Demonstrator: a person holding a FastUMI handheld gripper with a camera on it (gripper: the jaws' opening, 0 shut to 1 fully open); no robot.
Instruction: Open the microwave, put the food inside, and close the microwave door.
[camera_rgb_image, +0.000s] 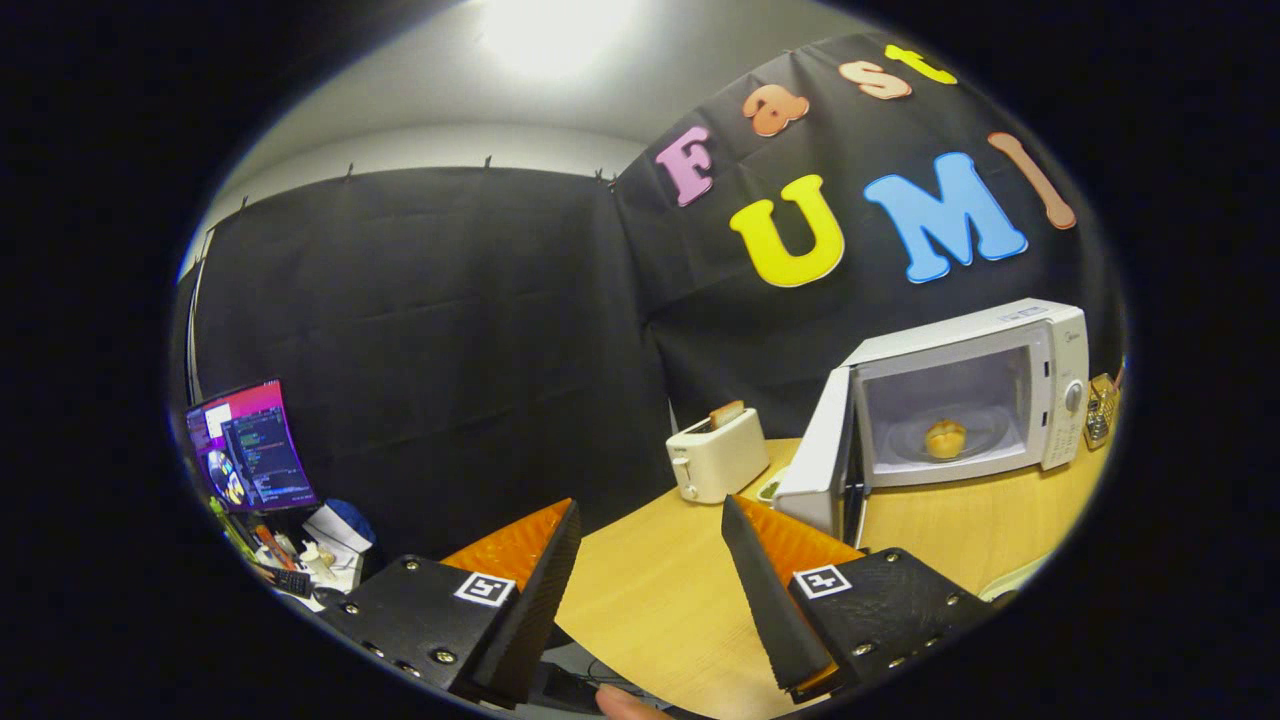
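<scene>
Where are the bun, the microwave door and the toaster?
bun (945, 438): gripper view, its top.
microwave door (815, 455): gripper view, its outer face.
toaster (718, 458): gripper view, its front side.

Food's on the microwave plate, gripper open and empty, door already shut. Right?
Not quite. The gripper view shows the microwave door swung open, not shut. The rest holds: the food sits on the plate inside, and the gripper is open, holding nothing.

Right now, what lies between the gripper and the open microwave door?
In the gripper view, bare wooden table runs from the open, empty-fingered gripper toward the microwave door. The door's lower edge sits just beyond one finger. The toaster stands aside.
</scene>
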